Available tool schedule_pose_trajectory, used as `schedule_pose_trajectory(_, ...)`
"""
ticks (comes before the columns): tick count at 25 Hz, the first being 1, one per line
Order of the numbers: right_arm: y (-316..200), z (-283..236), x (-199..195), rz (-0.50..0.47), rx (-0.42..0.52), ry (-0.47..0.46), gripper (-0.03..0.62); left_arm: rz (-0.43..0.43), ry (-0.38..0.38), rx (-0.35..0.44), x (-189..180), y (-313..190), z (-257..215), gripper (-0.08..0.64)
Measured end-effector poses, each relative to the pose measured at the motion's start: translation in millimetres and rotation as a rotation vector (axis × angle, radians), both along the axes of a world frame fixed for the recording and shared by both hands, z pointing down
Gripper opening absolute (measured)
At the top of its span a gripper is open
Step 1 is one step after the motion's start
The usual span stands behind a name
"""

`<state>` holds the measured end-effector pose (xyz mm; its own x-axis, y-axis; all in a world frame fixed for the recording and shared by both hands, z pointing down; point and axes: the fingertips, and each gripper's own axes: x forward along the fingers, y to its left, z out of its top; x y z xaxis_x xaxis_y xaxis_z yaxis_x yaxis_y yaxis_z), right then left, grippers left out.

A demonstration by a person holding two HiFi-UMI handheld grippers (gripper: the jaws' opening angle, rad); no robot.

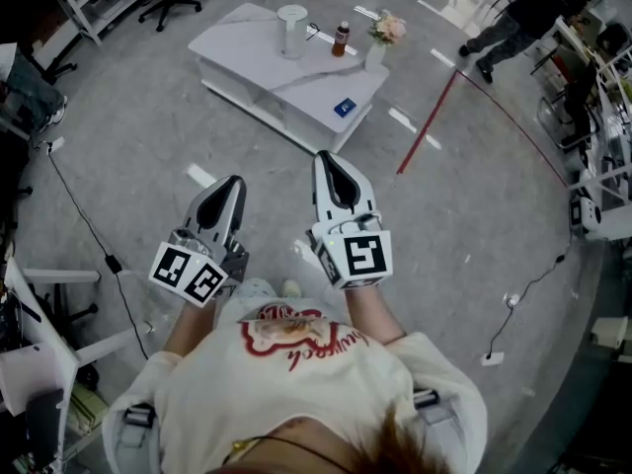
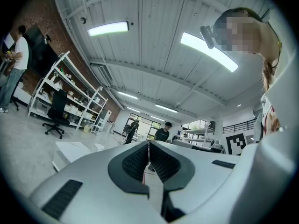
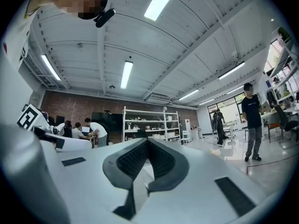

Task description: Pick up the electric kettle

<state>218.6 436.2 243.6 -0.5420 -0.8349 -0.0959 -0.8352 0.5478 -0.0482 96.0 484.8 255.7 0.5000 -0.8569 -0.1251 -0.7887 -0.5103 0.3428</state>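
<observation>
A white electric kettle (image 1: 292, 30) stands upright on a low white table (image 1: 257, 77) far ahead of me in the head view. My left gripper (image 1: 233, 184) and right gripper (image 1: 330, 159) are held out side by side over the grey floor, well short of the table. Both point roughly level toward it. In the left gripper view the left gripper (image 2: 149, 143) has its jaws closed together with nothing between them, and the table (image 2: 70, 149) shows low at left. The right gripper (image 3: 147, 141) is likewise shut and empty in its own view.
On the table stand a brown bottle (image 1: 341, 38), a vase of flowers (image 1: 383, 36) and a blue card (image 1: 344, 108). A red line (image 1: 434, 117) crosses the floor at right. A cable (image 1: 89, 227) runs along the floor at left. People stand at upper right (image 1: 523, 8).
</observation>
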Motion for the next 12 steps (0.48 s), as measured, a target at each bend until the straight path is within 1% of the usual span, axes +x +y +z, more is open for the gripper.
schedule_pose_trajectory(4, -19.1, 6.3, -1.5, -0.015, -0.021, 0.014, 0.015, -0.008, 0.001, -0.021, 0.0, -13.8, 4.1, 0.014)
schedule_pose_trajectory(6, -30.3, 5.6, -3.6, -0.006, -0.019, 0.01, 0.015, -0.004, -0.005, -0.017, -3.7, -25.0, 4.2, 0.013)
schedule_pose_trajectory(8, -43.5, 8.6, -7.5, 0.001, -0.015, 0.009, 0.015, 0.0, -0.004, -0.011, -8.5, -40.1, 5.5, 0.014)
schedule_pose_trajectory(11, -65.8, 16.6, -15.7, 0.019, -0.048, 0.034, 0.015, 0.019, -0.002, -0.01, -14.4, -65.5, 11.3, 0.014)
schedule_pose_trajectory(12, -74.5, 16.4, -19.8, 0.019, -0.034, 0.031, 0.015, 0.029, -0.004, -0.01, -16.5, -75.6, 12.9, 0.014)
